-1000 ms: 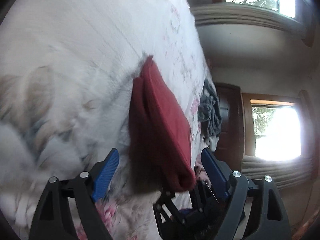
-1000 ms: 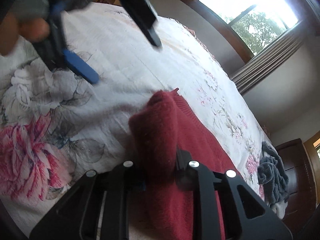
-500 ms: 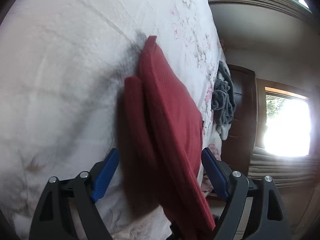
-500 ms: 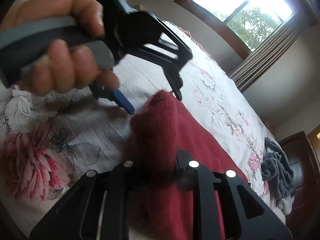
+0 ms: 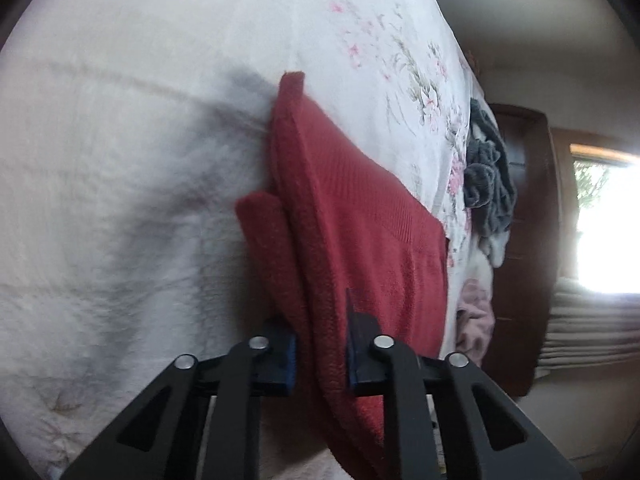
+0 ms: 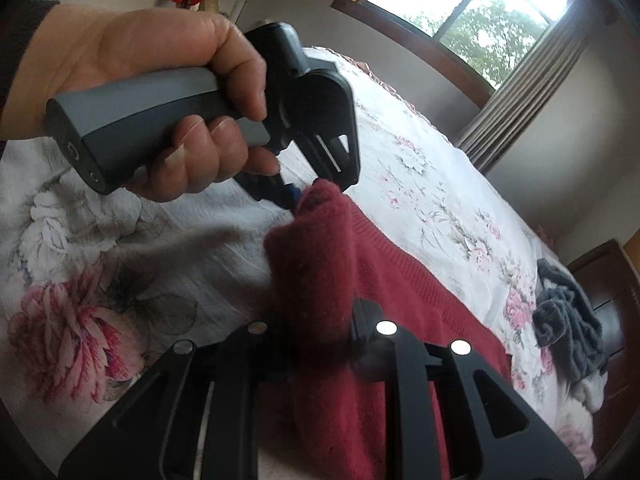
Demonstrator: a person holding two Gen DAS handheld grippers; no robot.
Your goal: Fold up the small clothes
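while gripped at two spots along one thick edge, red knit garment [image 5: 360,216] lying mostly flat on the floral bedspread [image 5: 120,160], near edge lifted slightly off it. left gripper [image 5: 320,360] with jaws pinched narrow on the doubled red edge, blue pads pressing either side of the fabric. right gripper [image 6: 320,340] likewise clamped on a bunched roll of the same edge, jaws narrow around it.

risks from here: bulky fleece-like layers slipping out of one pinch if the pull runs uneven, leaving the fold skewed; only the top layer caught in either grip, so the under layer dragging behind and the small loose flap [image 5: 260,216] beside the main panel falling out of line; both grippers working close together, so a knock between them likely if either swings inward.

left wrist view alone: blue pads biting the fabric, the loose flap against the bedspread, a pink garment [image 5: 476,312] hanging at the bed edge. right wrist view alone: the person's hand [image 6: 160,92] wrapped round the grey handle, the other gripper's tip touching the far end of the red roll, large pink flower print, window [image 6: 468,8] with trees. both views: dark grey clothes pile [image 6: 568,316] well apart on the far side of the bed.
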